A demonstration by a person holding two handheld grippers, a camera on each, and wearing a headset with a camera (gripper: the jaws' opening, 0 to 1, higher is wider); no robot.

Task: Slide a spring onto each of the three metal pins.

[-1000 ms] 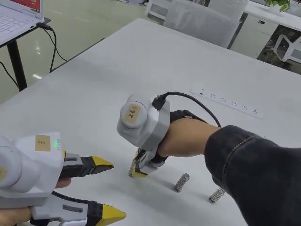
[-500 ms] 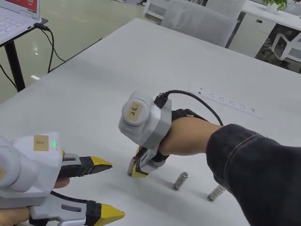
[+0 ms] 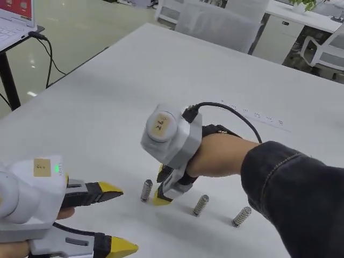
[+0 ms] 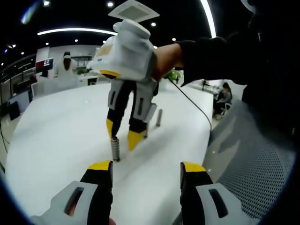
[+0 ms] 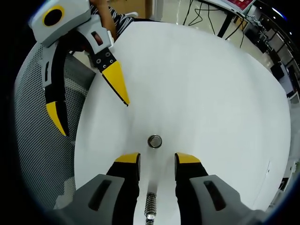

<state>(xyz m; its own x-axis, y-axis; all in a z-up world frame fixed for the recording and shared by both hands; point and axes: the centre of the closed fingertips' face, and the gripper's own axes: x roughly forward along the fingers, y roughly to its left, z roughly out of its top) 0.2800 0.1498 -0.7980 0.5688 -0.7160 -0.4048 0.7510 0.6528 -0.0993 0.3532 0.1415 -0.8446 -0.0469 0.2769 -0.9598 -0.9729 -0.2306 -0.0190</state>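
Three springs are seen standing upright in a row on the white tabletop (image 3: 134, 80), toward its near edge: the first spring (image 3: 146, 190), the middle spring (image 3: 200, 205) and the third spring (image 3: 241, 216). The right gripper (image 3: 160, 186) is pointed down at the tabletop, its jaws parted by a narrow gap with nothing gripped. The first spring stands just beside its tips, outside the gap; contact cannot be judged. The left gripper (image 3: 114, 217) is held low toward the near edge, left of the springs and apart from them, its jaws spread wide and empty. A power strip (image 3: 258, 114) lies toward the far edge.
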